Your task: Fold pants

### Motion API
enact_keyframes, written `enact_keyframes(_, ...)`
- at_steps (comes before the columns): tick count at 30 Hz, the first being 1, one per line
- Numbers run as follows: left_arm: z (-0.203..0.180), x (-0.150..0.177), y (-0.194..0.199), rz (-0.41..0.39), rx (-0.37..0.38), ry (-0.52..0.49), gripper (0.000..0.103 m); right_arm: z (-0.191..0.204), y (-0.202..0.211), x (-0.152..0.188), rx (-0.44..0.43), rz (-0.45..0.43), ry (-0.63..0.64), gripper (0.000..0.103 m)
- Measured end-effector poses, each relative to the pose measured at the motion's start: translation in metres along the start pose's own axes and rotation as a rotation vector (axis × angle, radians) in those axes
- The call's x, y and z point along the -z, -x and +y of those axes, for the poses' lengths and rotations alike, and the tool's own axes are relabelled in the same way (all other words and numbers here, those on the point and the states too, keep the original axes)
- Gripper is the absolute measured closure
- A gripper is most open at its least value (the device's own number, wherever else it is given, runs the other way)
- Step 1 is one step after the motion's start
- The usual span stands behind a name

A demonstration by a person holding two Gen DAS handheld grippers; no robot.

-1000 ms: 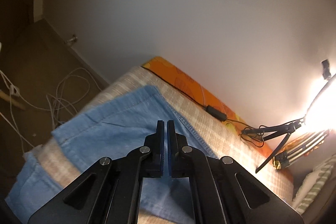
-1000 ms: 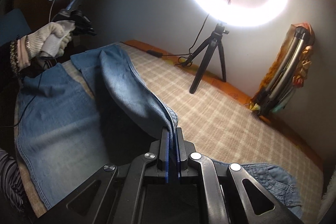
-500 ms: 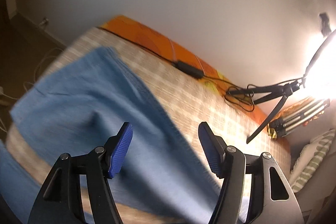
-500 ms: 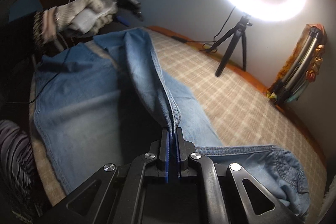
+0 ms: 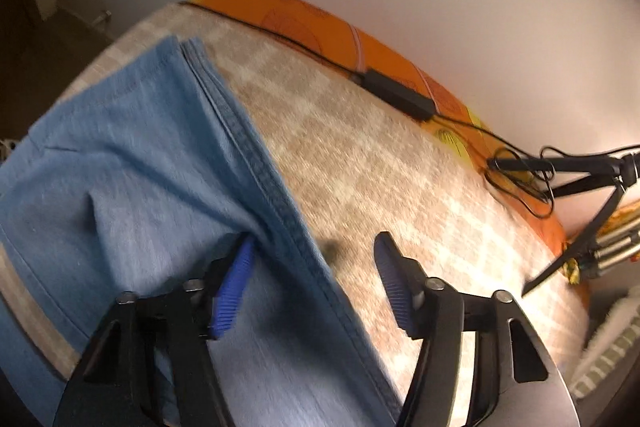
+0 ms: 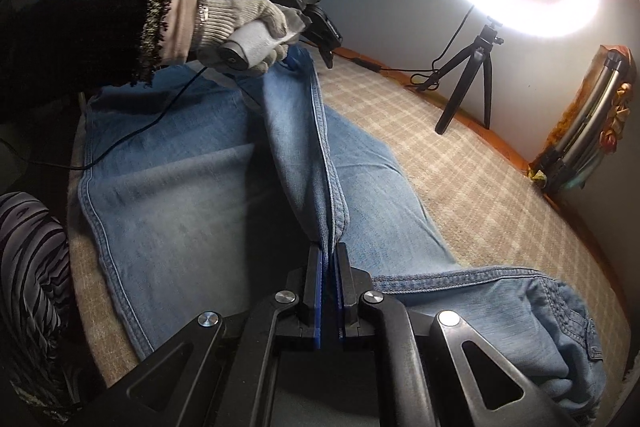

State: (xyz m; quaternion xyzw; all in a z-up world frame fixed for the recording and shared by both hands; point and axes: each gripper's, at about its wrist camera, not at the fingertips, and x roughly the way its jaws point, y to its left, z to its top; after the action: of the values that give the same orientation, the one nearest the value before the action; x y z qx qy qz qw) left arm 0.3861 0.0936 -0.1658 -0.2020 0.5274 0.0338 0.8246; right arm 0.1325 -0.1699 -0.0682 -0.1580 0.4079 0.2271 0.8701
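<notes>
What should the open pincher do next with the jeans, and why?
Probably close the left gripper on the seam edge of the jeans lying between its open fingers. The right gripper already pinches the lifted leg at its end, so both ends could then carry the fold across.

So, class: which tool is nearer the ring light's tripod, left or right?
Left. The left tool hangs open over the jeans' seam, with the tripod just ahead to its right. The right tool, shut on the jeans, is farther from it.

No text, label, brand, number or sign can be read on anything in these two views.
</notes>
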Motion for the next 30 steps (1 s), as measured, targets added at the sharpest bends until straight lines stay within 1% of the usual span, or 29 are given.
enact_keyframes(1, 0.003, 0.001, 0.001, -0.019, -0.019, -0.001, 0.082, 0.0, -0.001, 0.001, 0.0, -0.001, -0.001, 0.1)
enact_keyframes(2, 0.006, 0.002, 0.001, -0.033, -0.032, -0.001, 0.1, -0.001, -0.001, 0.001, -0.001, -0.001, -0.002, 0.1)
enact_keyframes(6, 0.035, 0.0, 0.011, -0.056, 0.07, 0.061, 0.101, -0.009, -0.002, -0.002, 0.005, -0.009, -0.012, 0.1)
enact_keyframes(7, 0.04, 0.0, 0.018, -0.072, 0.081, 0.068, 0.102, -0.011, -0.002, -0.003, 0.012, -0.013, -0.015, 0.1)
enact_keyframes(9, 0.054, 0.0, 0.039, -0.115, 0.131, 0.098, 0.102, -0.019, -0.001, -0.008, 0.036, -0.023, -0.024, 0.101)
enact_keyframes(11, 0.064, 0.001, 0.061, -0.145, 0.169, 0.099, 0.102, -0.028, 0.001, -0.015, 0.072, -0.039, -0.026, 0.101)
enact_keyframes(14, 0.08, 0.0, 0.097, -0.199, 0.206, 0.096, 0.102, -0.041, 0.005, -0.03, 0.125, -0.071, -0.036, 0.101)
enact_keyframes(17, 0.088, 0.004, 0.126, -0.25, 0.213, 0.081, 0.102, -0.048, 0.012, -0.048, 0.172, -0.103, -0.036, 0.101)
enact_keyframes(19, 0.095, 0.01, 0.148, -0.279, 0.212, 0.05, 0.102, -0.048, 0.018, -0.057, 0.198, -0.12, -0.025, 0.101)
enact_keyframes(23, 0.112, 0.027, 0.185, -0.338, 0.217, -0.002, 0.102, -0.039, 0.039, -0.067, 0.231, -0.142, -0.003, 0.101)
enact_keyframes(24, 0.121, 0.038, 0.196, -0.35, 0.228, -0.007, 0.102, -0.034, 0.045, -0.067, 0.234, -0.14, 0.007, 0.101)
enact_keyframes(25, 0.129, 0.042, 0.2, -0.352, 0.239, -0.009, 0.102, -0.03, 0.05, -0.066, 0.238, -0.136, 0.022, 0.101)
enact_keyframes(30, 0.163, 0.102, 0.222, -0.374, 0.264, -0.011, 0.102, 0.012, 0.075, -0.048, 0.247, -0.117, 0.076, 0.101)
